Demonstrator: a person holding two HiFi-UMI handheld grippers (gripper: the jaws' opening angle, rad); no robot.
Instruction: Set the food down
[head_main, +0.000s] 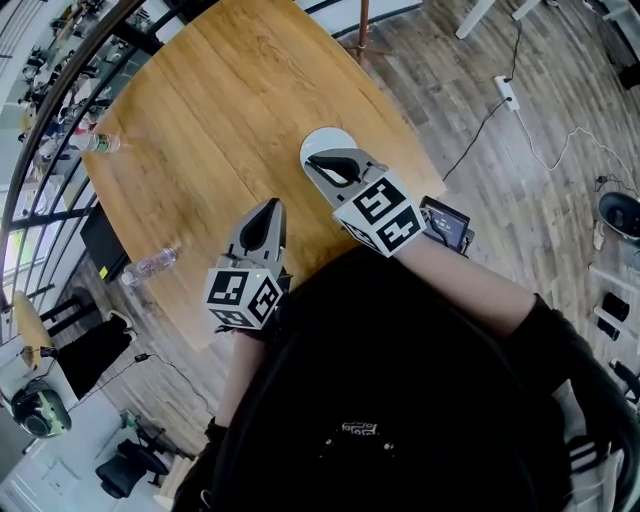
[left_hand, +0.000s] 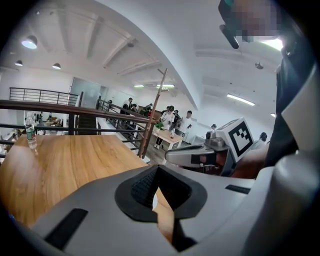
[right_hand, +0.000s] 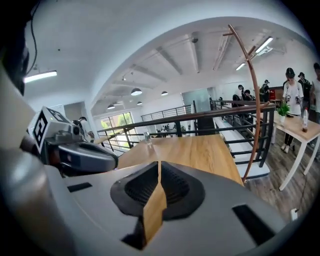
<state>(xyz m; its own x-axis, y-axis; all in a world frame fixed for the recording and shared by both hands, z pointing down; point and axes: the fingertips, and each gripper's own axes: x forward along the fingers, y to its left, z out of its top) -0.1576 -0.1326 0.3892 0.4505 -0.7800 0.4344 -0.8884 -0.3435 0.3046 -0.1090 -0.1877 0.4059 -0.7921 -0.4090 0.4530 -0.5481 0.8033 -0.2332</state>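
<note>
On the wooden table (head_main: 220, 90) a white round plate (head_main: 330, 141) lies near the right edge. My right gripper (head_main: 316, 160) hovers over the plate's near side, its jaws closed tip to tip with nothing between them (right_hand: 159, 165). My left gripper (head_main: 272, 207) is to the left, nearer the body, over bare wood; its jaws also meet at the tips and hold nothing (left_hand: 158, 168). Each gripper shows in the other's view: the right gripper (left_hand: 175, 156) and the left gripper (right_hand: 107, 159). No food shows in any view.
A plastic bottle (head_main: 98, 143) stands at the table's far left, and another bottle (head_main: 150, 266) lies near the left front edge. A small dark device (head_main: 446, 223) sits at the right edge by my right wrist. Railings and a floor with cables surround the table.
</note>
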